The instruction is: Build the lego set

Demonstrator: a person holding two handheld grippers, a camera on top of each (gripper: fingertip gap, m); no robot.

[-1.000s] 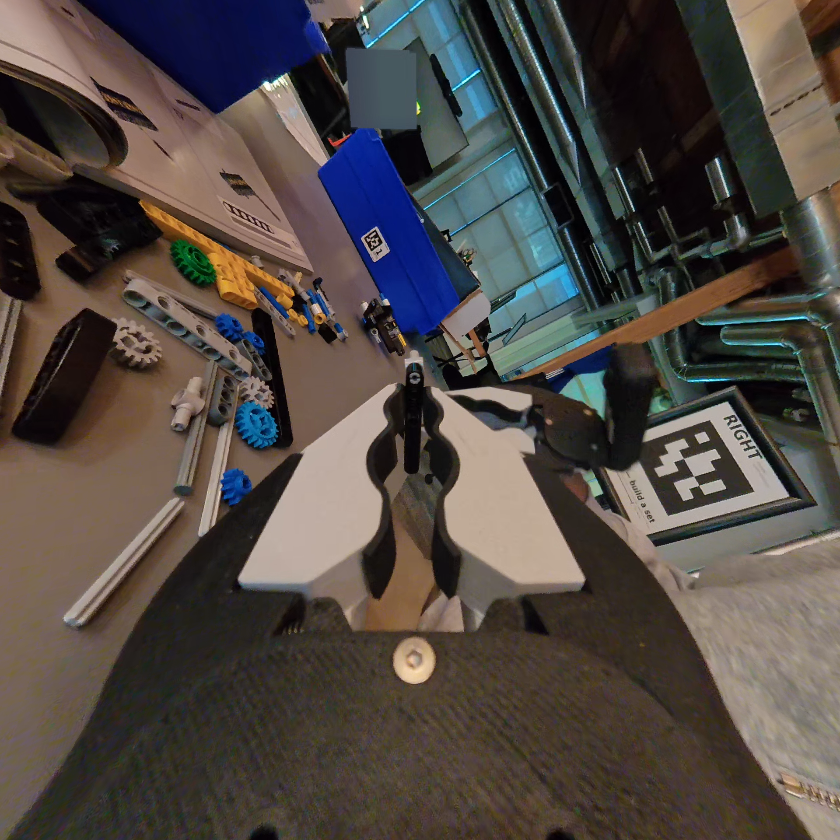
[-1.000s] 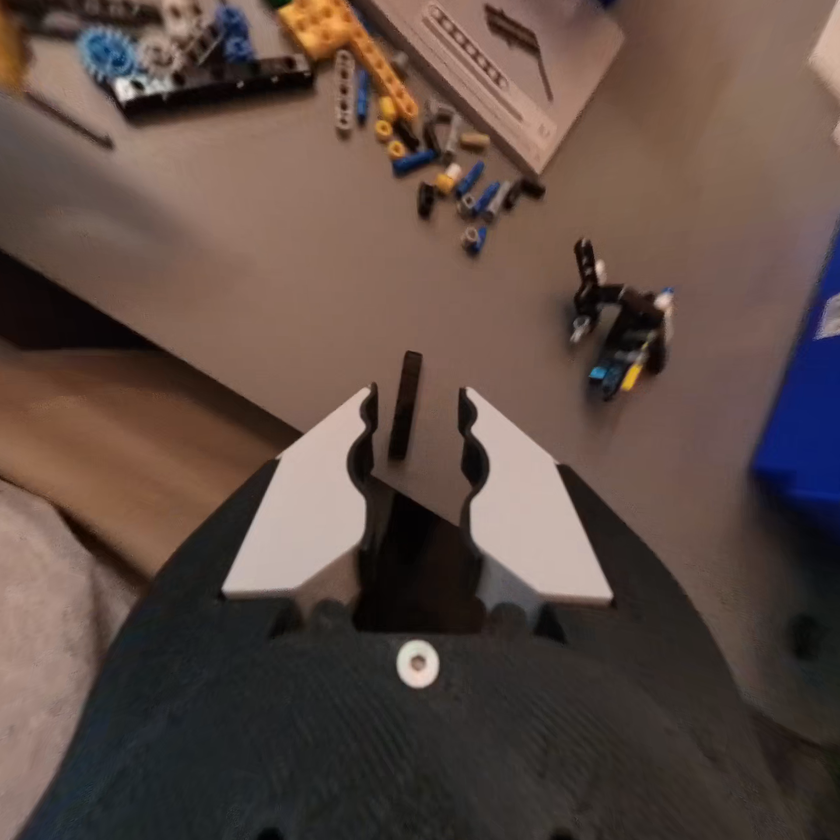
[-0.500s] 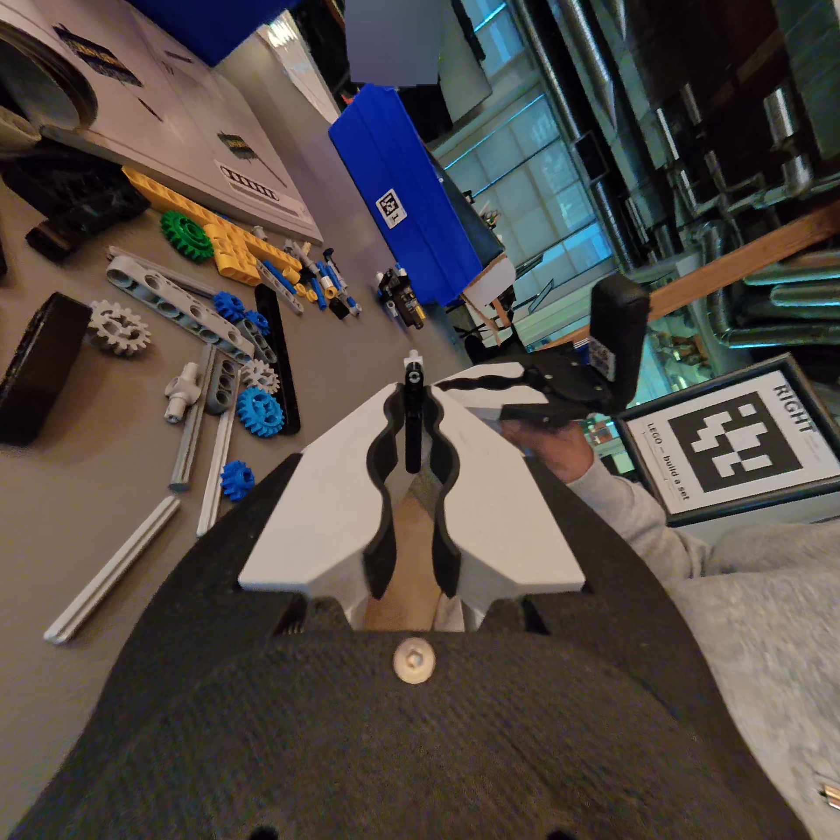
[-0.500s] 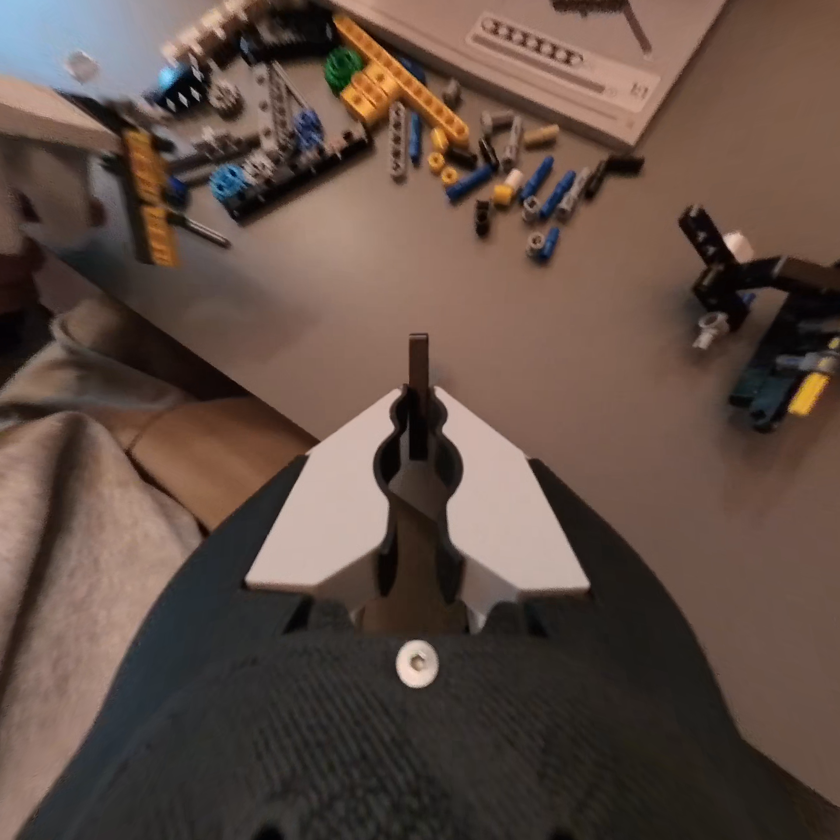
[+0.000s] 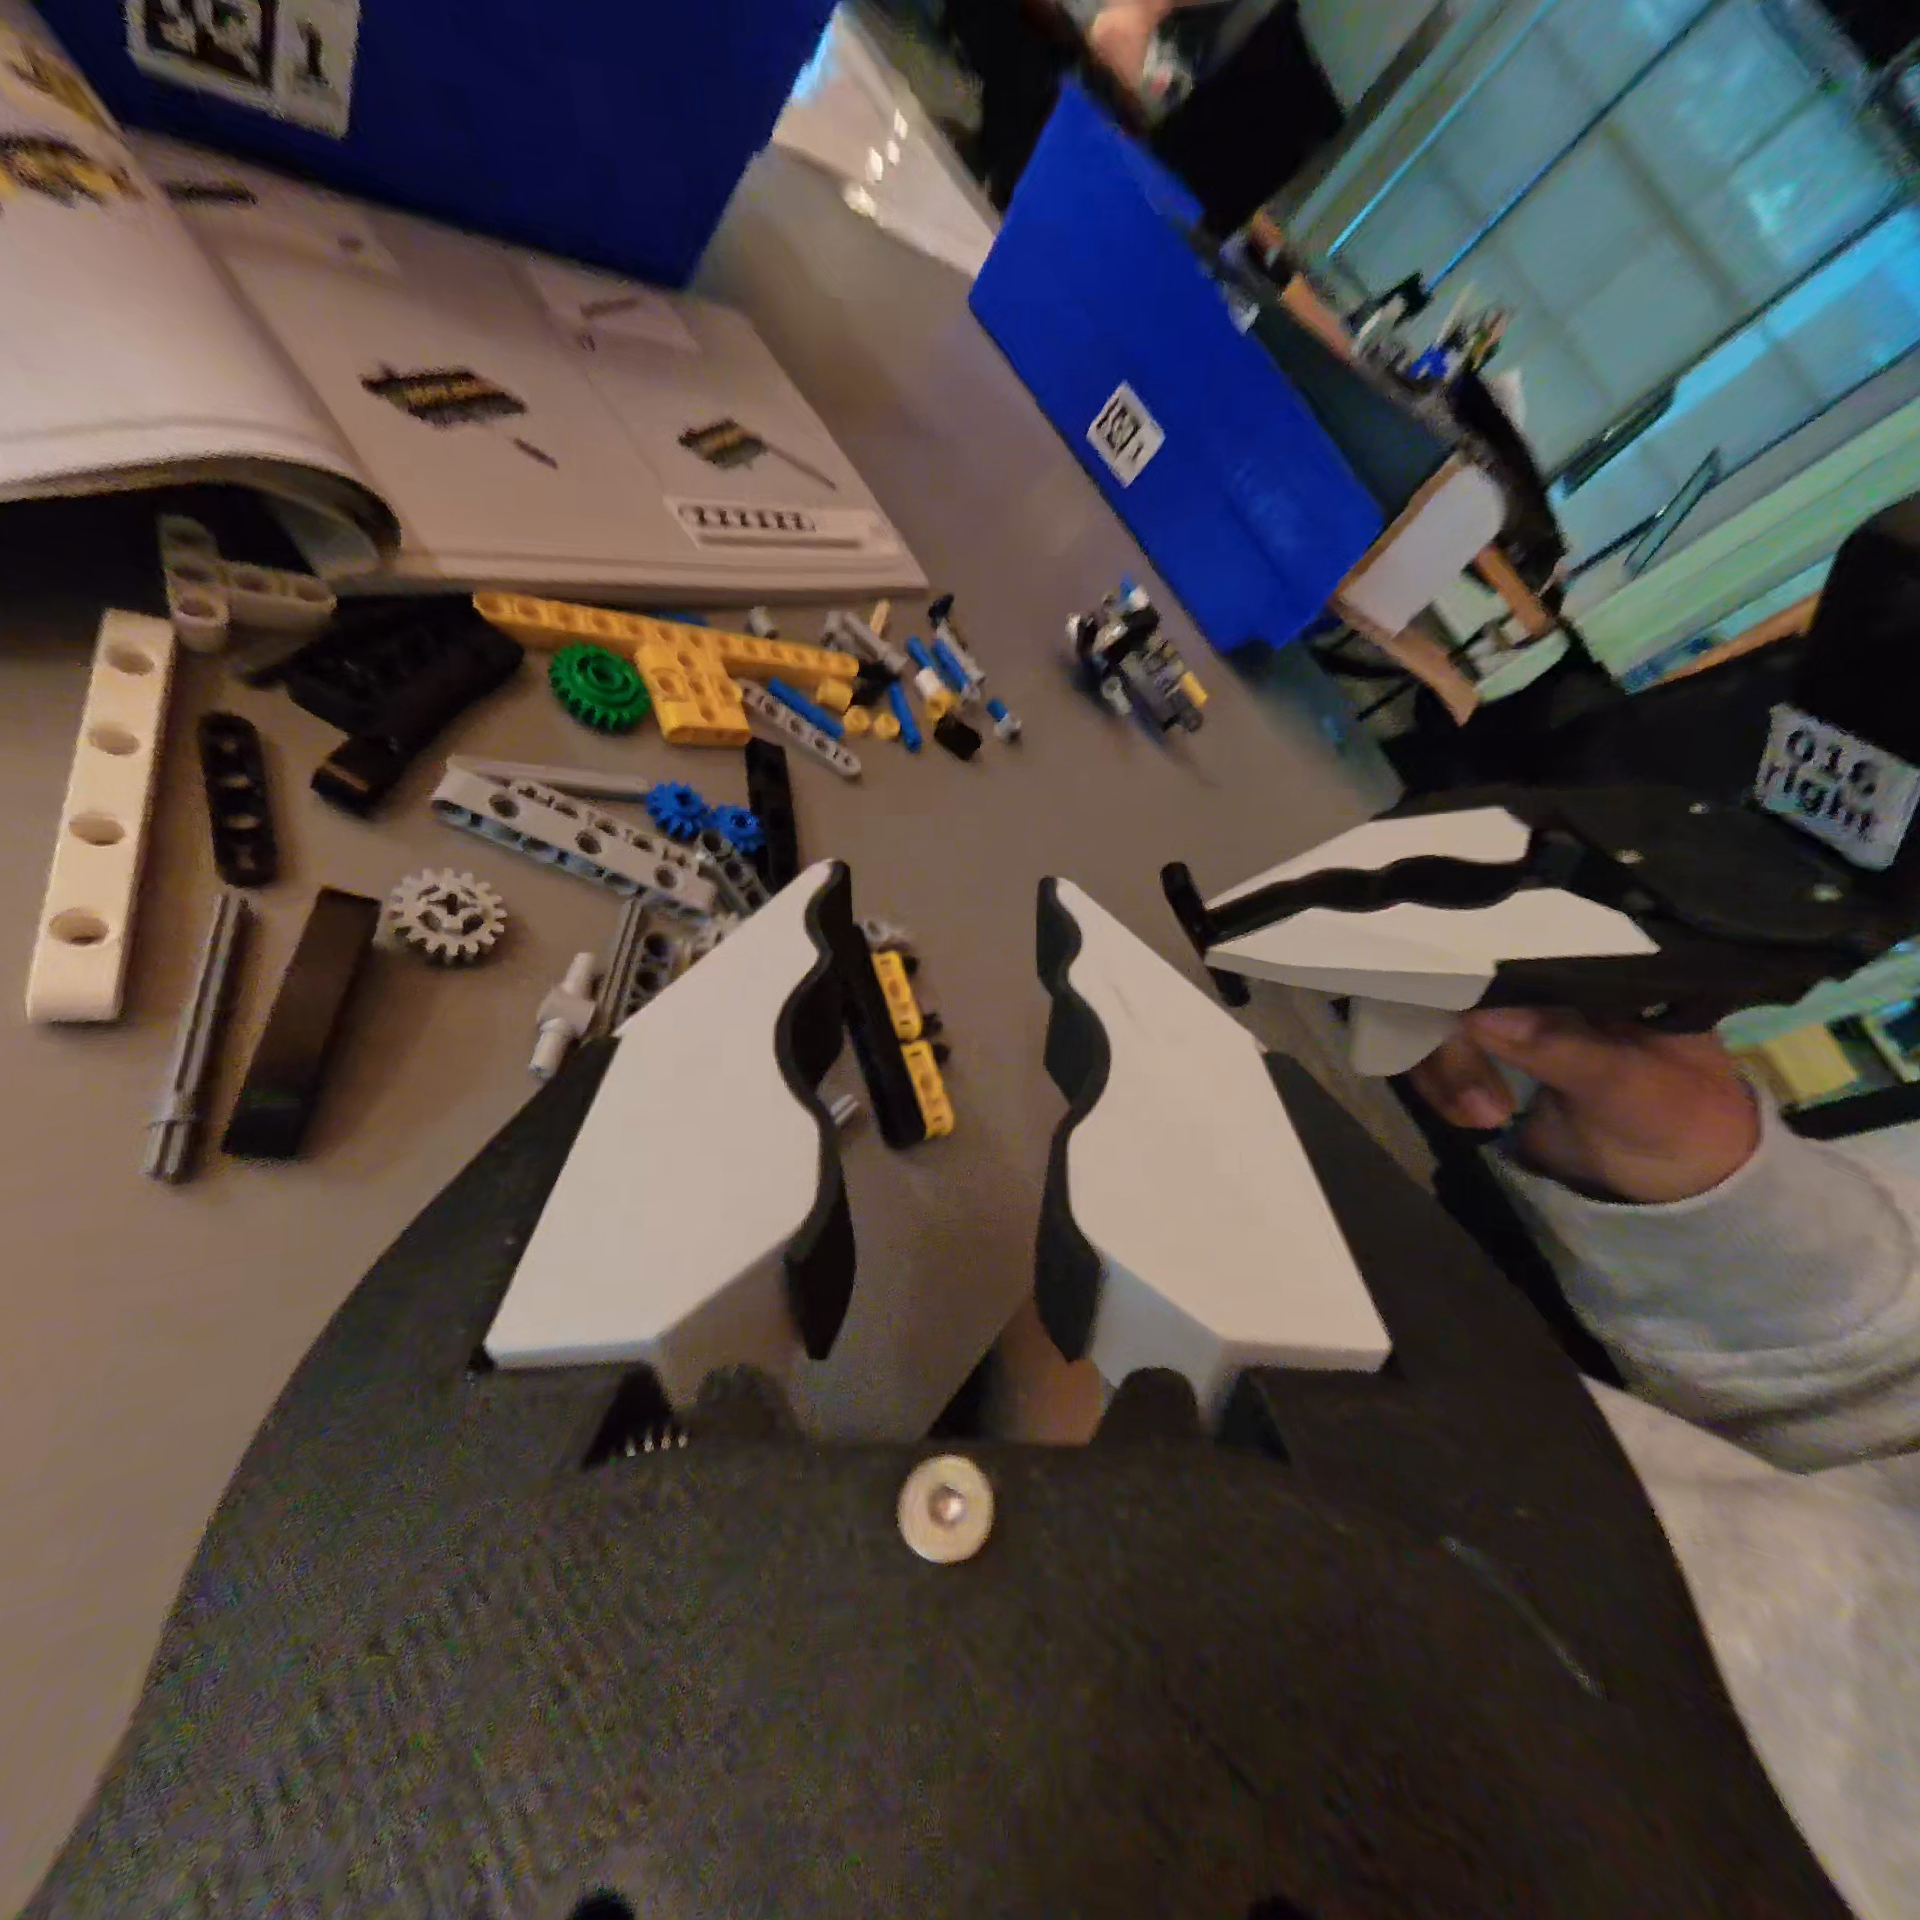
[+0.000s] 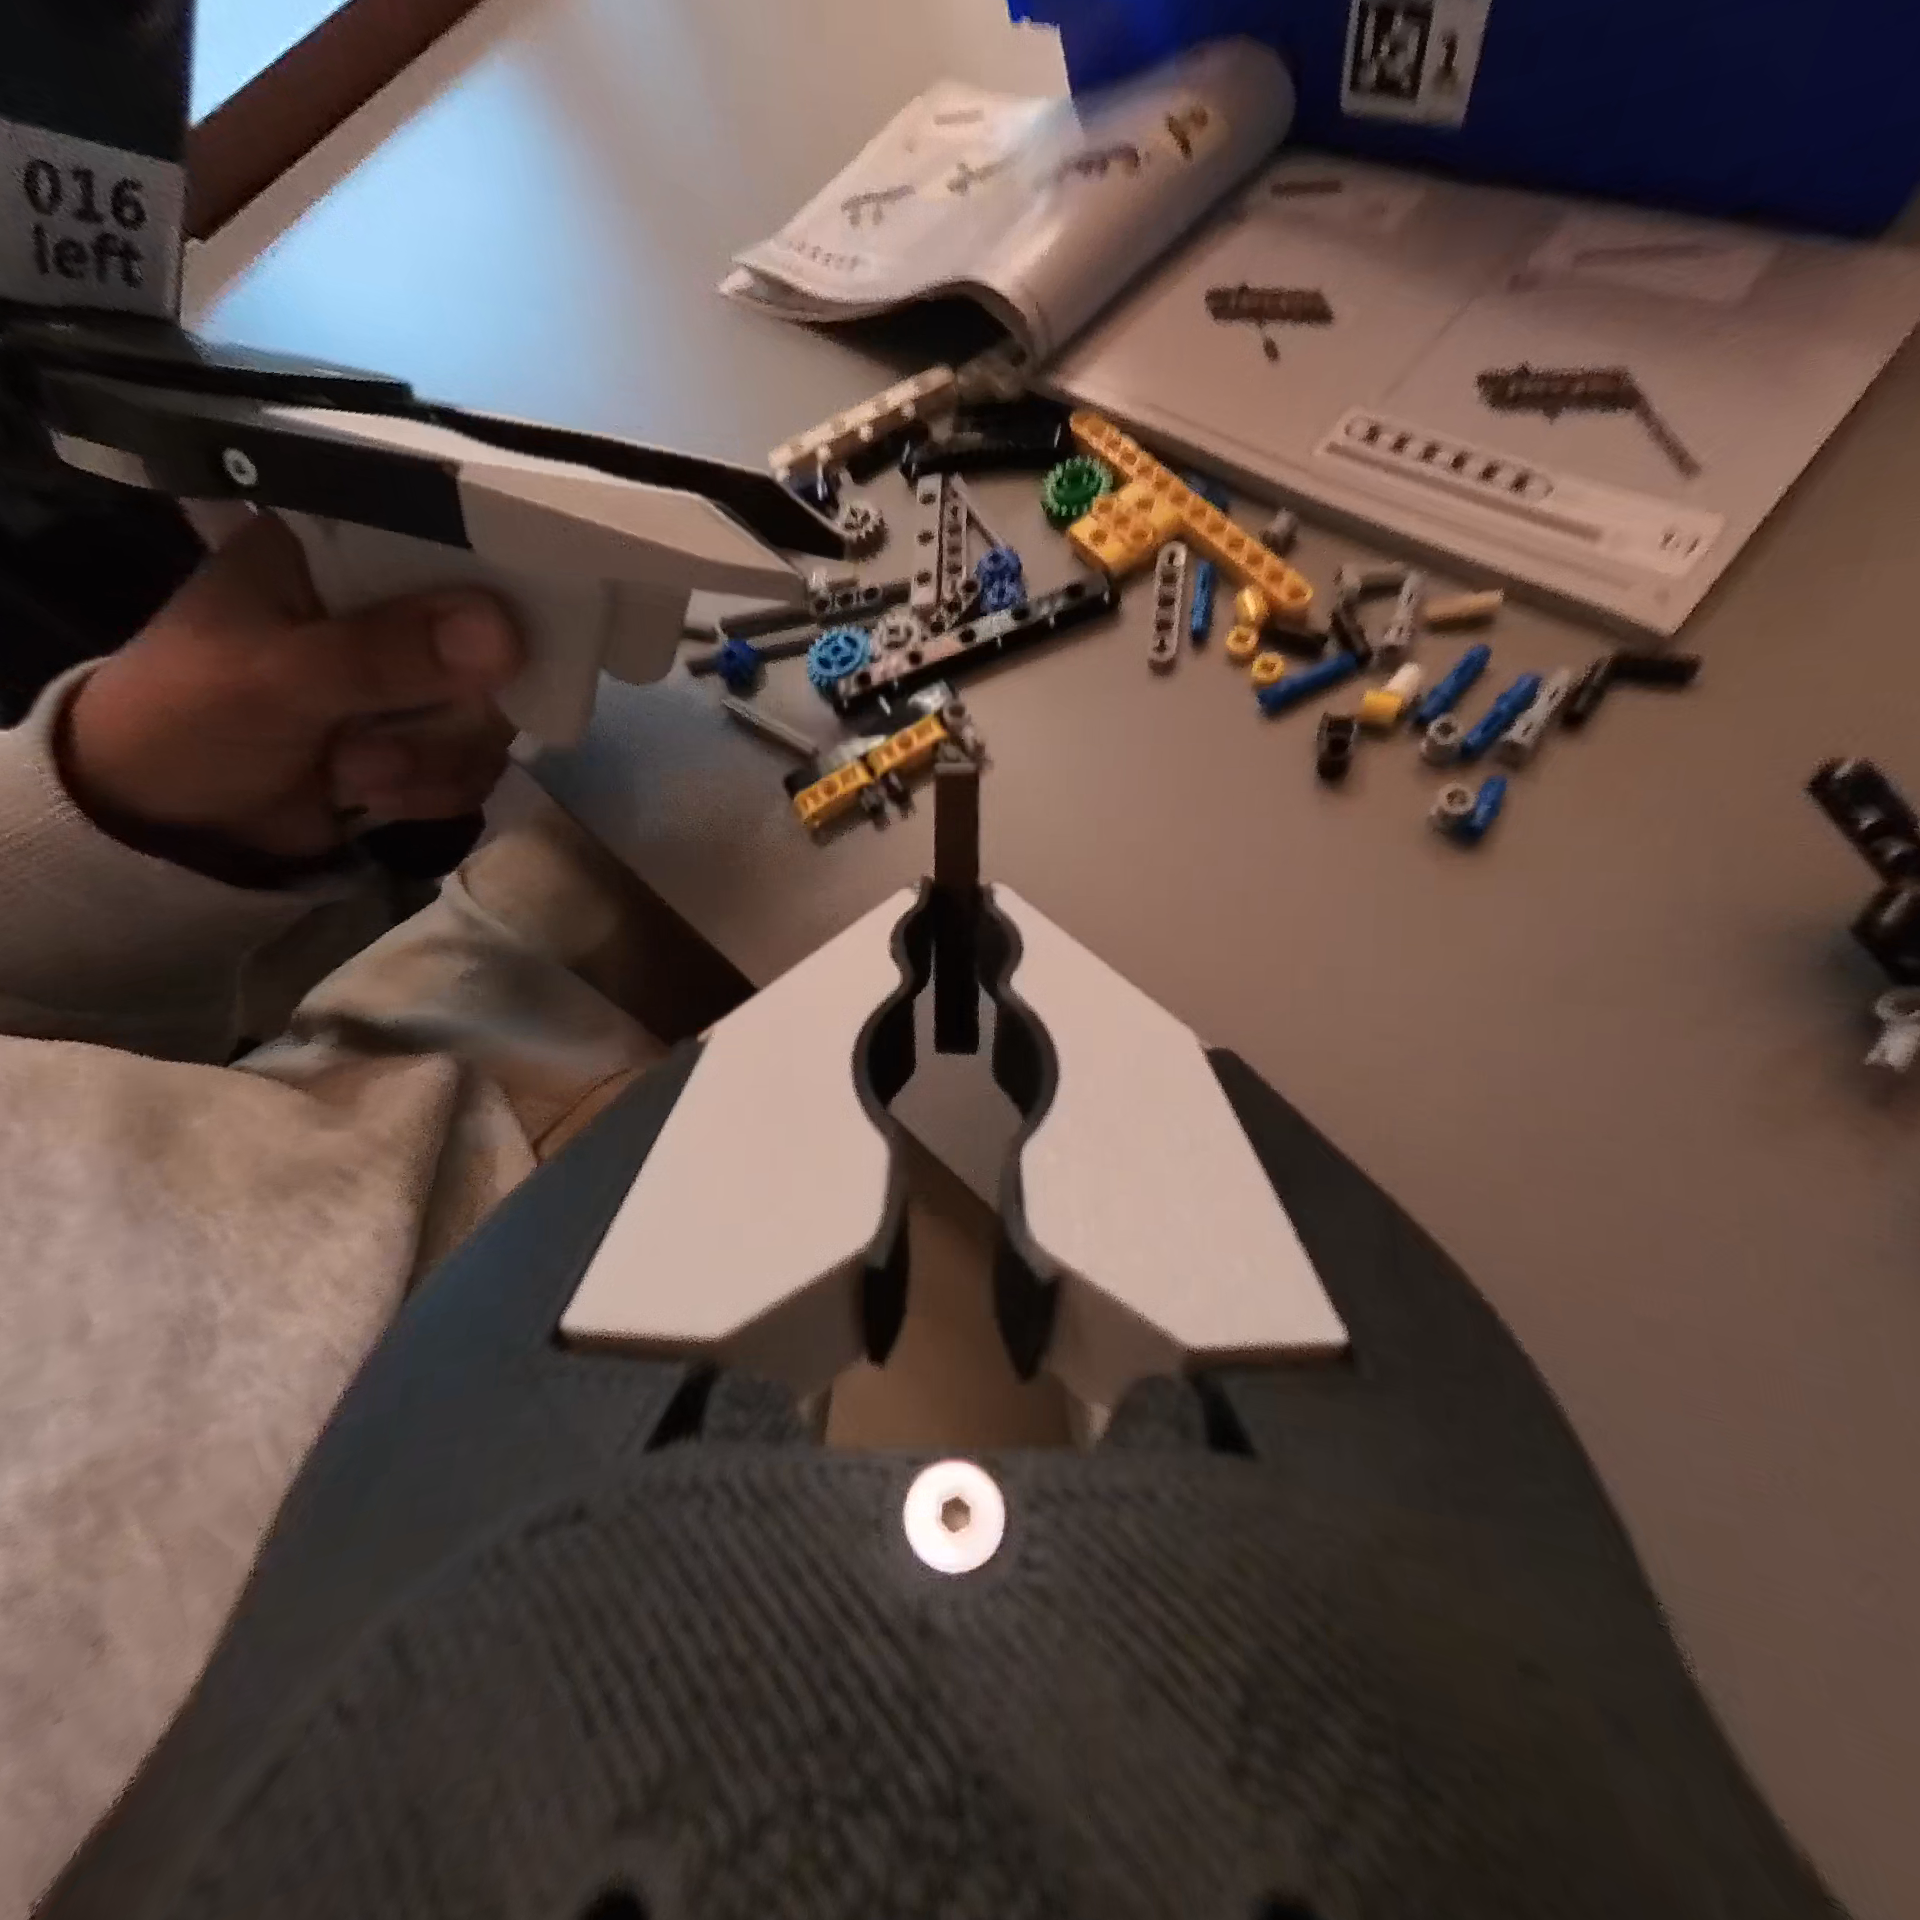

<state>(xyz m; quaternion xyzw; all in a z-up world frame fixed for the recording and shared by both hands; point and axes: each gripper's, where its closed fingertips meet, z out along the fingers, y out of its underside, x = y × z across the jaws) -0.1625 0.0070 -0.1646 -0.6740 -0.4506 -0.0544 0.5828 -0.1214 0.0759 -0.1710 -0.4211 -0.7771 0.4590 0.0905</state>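
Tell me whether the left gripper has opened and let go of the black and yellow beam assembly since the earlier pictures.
Yes. The left gripper now stands open, and the black and yellow beam assembly lies on the grey table beside the scattered parts.

This looks like a workshop or lab space. A plain grey table (image 5: 1039,499) bears loose building parts (image 5: 665,665), sorted in a rough spread beside an open booklet (image 5: 436,416). Blue bins (image 5: 1174,457) with square coded tags stand at the table's far edge, the sort of marker used for camera tracking. Far right, a wall of large glass panes (image 5: 1683,208) glows blue-green, with cluttered wooden benches (image 5: 1455,582) in front of it. The handheld gripper (image 5: 1351,914) on the right carries a numbered sticker, as does the one on the left in the right wrist view (image 6: 520,488), which suits a data-recording setup more than a home.
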